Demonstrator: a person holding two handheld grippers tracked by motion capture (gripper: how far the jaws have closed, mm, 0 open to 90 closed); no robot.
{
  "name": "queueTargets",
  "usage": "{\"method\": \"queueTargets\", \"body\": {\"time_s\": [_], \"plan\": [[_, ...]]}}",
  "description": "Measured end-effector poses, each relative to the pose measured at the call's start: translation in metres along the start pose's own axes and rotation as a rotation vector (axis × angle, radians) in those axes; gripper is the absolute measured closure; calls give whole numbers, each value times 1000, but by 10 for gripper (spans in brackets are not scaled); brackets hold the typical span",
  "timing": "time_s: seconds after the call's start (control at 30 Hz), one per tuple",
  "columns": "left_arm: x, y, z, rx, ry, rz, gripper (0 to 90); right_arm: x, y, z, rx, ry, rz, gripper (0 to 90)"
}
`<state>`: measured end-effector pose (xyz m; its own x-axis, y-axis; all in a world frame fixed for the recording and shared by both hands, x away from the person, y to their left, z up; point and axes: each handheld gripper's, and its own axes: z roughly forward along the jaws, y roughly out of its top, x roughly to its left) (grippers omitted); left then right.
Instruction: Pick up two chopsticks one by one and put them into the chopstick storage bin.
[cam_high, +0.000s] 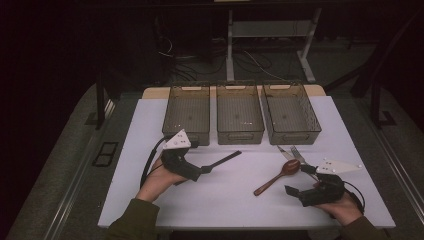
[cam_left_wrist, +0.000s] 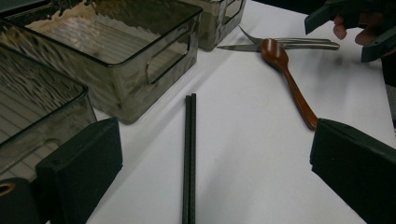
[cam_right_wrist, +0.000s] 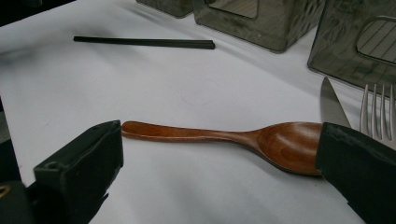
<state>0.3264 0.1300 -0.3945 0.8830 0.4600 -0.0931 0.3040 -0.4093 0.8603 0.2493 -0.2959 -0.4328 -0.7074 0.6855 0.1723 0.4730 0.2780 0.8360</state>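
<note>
A pair of black chopsticks lies on the white table in front of the bins. My left gripper is open at their near end. In the left gripper view the chopsticks run straight up between the two spread jaws of that gripper, untouched. A brown wooden spoon lies at the right, its bowl against a knife and fork. My right gripper is open beside it. In the right gripper view the spoon lies crosswise between the jaws of that gripper.
Three smoky see-through bins stand side by side at the back of the table, all bare inside. Knife and fork lie just before the right-hand bin. The other hand's gripper shows far off in the left gripper view.
</note>
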Motion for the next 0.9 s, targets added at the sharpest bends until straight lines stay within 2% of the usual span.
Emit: {"method": "queueTargets", "body": {"time_s": [0.67,0.9], "plan": [[9,17,26,-4,-22,2,84,-1,0,-2,-4,0,10,16],[12,13,32,7,-36,4,191,-1,0,-1,-1,4,5,16]]}}
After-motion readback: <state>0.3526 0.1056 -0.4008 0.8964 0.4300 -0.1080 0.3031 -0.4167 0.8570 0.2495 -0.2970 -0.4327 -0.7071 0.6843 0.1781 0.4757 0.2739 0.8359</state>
